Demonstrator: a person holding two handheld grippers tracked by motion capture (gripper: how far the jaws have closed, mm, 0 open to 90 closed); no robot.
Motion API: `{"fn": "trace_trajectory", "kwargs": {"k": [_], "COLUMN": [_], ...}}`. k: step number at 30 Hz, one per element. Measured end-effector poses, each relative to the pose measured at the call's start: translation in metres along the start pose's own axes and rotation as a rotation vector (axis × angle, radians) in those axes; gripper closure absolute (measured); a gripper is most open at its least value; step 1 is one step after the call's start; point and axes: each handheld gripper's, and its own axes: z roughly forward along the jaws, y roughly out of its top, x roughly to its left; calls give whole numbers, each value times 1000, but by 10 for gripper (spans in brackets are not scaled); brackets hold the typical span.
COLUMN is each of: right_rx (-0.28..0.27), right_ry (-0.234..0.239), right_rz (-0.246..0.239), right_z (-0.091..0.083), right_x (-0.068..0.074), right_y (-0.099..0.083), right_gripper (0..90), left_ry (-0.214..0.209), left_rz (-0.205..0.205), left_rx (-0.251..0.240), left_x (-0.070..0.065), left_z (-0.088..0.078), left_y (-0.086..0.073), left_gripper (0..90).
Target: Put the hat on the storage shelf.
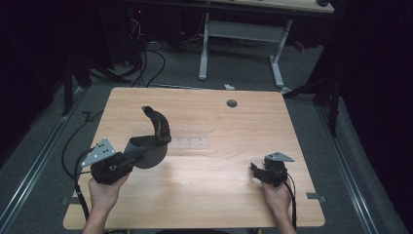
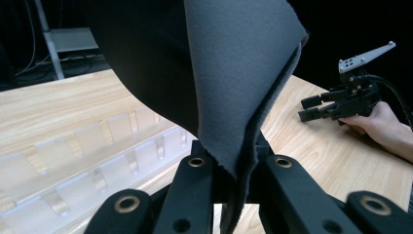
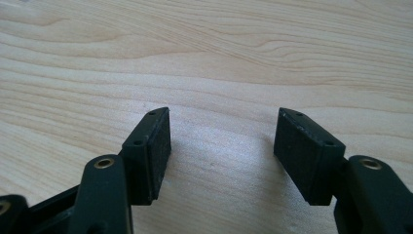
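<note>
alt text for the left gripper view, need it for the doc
The left gripper is shut on a fold of grey felt cloth that rises from between its black jaws. Behind it a clear slotted rack lies on the wooden table, and at the right a hand holds the right gripper, jaws apart.

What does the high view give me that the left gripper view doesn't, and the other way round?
High view alone: the whole table, the left gripper in the left hand, and the strap curling up from the grey cloth. Left gripper view alone: the cloth's folded edge pinched between shut jaws, and the slots of the clear rack. Both: the cloth, the rack, and the right gripper, jaws open, low over the wood.
</note>
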Motion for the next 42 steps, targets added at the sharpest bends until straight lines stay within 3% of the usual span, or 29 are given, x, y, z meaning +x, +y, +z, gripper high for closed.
{"fn": "trace_trajectory", "kwargs": {"k": [19, 22, 32, 42], "right_rx": [1, 1, 2, 2], "right_ry": [3, 4, 4, 5], "right_rz": [-5, -5, -6, -5], "right_z": [0, 0, 0, 0], "right_x": [0, 0, 0, 0], "right_y": [0, 0, 0, 0], "right_gripper": [378, 377, 374, 369], "left_ry": [62, 81, 112, 185], "left_rz": [-3, 27, 55, 94], "left_rx": [-55, -53, -79, -116], "left_x": [15, 17, 26, 46], "left_z": [13, 17, 25, 35], "left_y": [25, 26, 34, 43], "left_gripper": [859, 859, 860, 860]}}
